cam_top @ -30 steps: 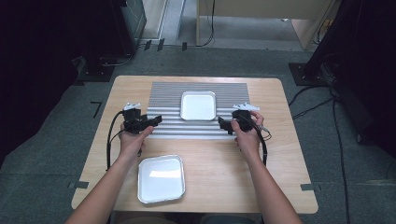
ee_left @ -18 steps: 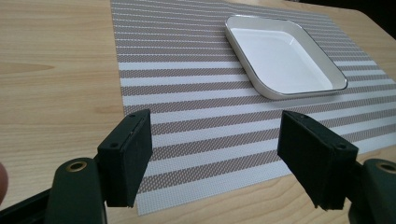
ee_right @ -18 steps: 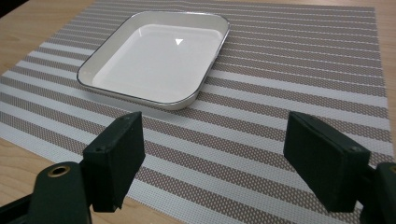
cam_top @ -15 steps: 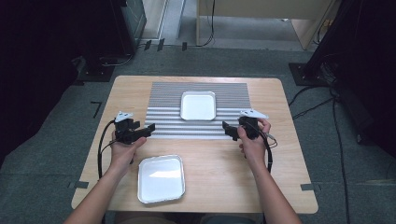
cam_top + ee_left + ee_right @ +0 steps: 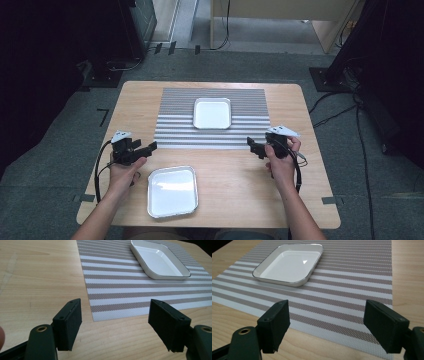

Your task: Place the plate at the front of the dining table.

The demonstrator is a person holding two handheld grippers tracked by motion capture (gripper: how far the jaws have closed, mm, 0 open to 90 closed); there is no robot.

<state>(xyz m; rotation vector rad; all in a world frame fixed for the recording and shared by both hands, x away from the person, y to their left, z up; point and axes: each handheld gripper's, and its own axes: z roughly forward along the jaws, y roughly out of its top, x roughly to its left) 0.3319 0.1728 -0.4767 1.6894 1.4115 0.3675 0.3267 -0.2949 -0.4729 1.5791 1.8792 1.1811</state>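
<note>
Both grippers stand open and hold nothing. The left gripper [image 5: 148,148] sits over bare wood just off the near left corner of the striped placemat [image 5: 215,120]. The right gripper [image 5: 251,146] sits at the mat's near right corner, jaws turned inward toward the left one. Neither touches the mat.

The white dish [image 5: 212,112] rests on the far half of the placemat, midway between the two grippers and well ahead of both. It lies ahead and to the right of the left gripper, ahead and to the left of the right gripper, clear of either pair of jaws.

The metal tray [image 5: 172,191] lies on the bare table [image 5: 300,200], near the left gripper, on the person's side of it and slightly inward. The left hand [image 5: 122,172] rests just beside the tray's left edge; contact cannot be confirmed.

In the left gripper view, the left gripper [image 5: 117,322] has its jaws wide apart with the mat's corner [image 5: 117,300] in the gap beyond them, and the dish [image 5: 160,261] at upper right.

In the right gripper view, the right gripper [image 5: 327,325] is likewise spread, over the mat's near edge [image 5: 342,290], with the dish [image 5: 289,263] at upper left. This close view shows a thin dark line round the dish rim and a glossy, empty interior.
</note>
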